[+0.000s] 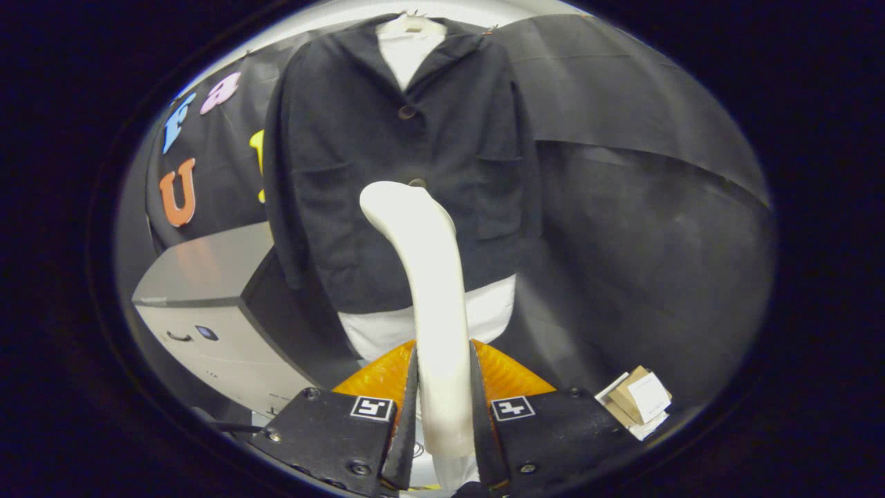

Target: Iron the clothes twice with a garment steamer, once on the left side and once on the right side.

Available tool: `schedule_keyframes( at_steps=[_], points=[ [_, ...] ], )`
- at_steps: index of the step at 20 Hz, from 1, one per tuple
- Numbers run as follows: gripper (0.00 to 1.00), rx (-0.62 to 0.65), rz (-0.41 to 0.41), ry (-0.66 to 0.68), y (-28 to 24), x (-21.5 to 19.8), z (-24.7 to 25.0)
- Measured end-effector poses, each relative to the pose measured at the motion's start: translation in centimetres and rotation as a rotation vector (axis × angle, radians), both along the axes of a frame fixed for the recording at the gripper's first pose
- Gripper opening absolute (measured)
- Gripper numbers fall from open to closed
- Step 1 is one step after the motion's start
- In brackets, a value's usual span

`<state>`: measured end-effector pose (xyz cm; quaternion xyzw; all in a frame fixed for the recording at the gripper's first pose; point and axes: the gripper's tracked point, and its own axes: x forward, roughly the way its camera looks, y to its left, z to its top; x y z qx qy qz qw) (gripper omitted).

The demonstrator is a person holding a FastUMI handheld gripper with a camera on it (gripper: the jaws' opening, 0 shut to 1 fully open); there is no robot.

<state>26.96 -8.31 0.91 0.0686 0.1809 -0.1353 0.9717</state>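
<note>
The tongs point(444, 394) are closed on the handle of the garment steamer point(429, 277), one finger pressing on each side of the pale, smooth body, which rises from between them and curves forward and a little to the left, ending in a rounded head. That head stands in front of the lower middle of the dark jacket point(401, 173); whether it touches the cloth cannot be told. Beside the fingers, low to the right, a few small cardboard boxes point(639, 402) lie stacked together. To the left, beyond the fingers, stands a grey cabinet-like unit point(207, 304) with a dark button and a small slot on its front face. The jacket hangs on a white hanger point(411, 24) against the booth's black cloth wall point(643, 207), buttoned at the chest, with a pocket on each side of its front. A white garment point(387, 330) shows under it, at the open collar and below the jacket's hem.
</note>
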Motion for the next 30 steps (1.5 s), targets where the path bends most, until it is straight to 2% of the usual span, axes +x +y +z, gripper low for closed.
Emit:
schedule_keyframes(
  at_steps=[7,14,18,22,26,30],
  points=[
    [0.38,0.056,-0.116,-0.143,-9.5,-2.2,9.2],
    [0.38,0.101,-0.157,-0.311,-15.4,-0.2,20.1],
    [0.38,0.084,-0.125,-0.396,-15.9,2.2,26.1],
    [0.38,0.049,-0.087,-0.444,-14.3,5.1,30.5],
    [0.38,-0.024,-0.099,-0.437,-12.5,8.3,32.4],
    [0.38,-0.092,-0.118,-0.399,-10.9,10.0,31.2]
  ],
)
